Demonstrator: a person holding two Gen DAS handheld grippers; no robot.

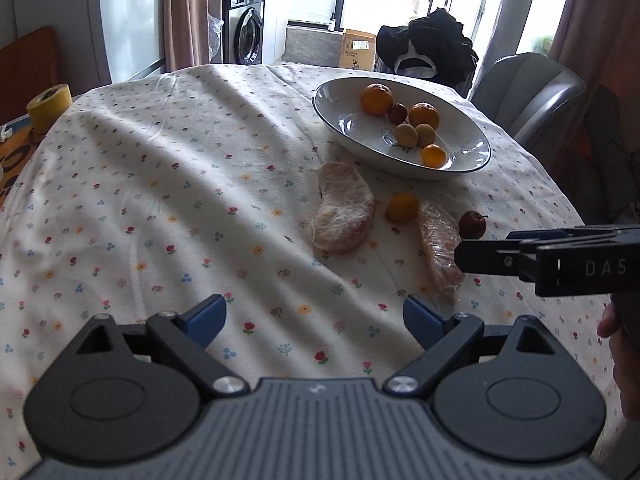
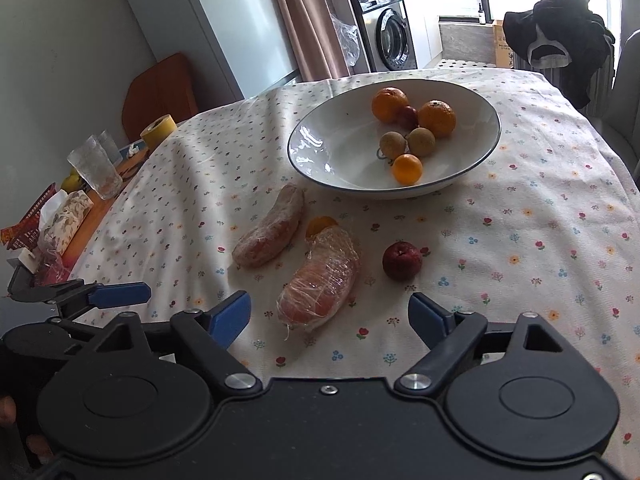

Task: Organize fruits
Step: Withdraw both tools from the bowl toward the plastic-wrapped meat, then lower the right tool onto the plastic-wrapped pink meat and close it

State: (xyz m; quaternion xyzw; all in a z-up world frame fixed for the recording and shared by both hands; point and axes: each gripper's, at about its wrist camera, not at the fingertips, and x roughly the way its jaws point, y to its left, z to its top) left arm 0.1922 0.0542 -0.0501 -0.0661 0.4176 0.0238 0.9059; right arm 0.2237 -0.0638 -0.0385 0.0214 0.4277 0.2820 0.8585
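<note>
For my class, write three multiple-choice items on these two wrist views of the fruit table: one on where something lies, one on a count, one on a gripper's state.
1. Where is the dark red fruit that lies on the cloth?
A. in the bowl
B. right of the nearer wrapped piece
C. beside the tape roll

2. How many fruits are in the bowl?
A. three
B. four
C. six

3. How is the right gripper?
A. open, holding nothing
B. shut on a wrapped piece
C. shut on an orange

Answers: 1 B, it sits on the cloth right of the nearer wrapped piece; 2 C, three orange, two tan, one red; 3 A, its fingers stand apart over bare cloth.
</note>
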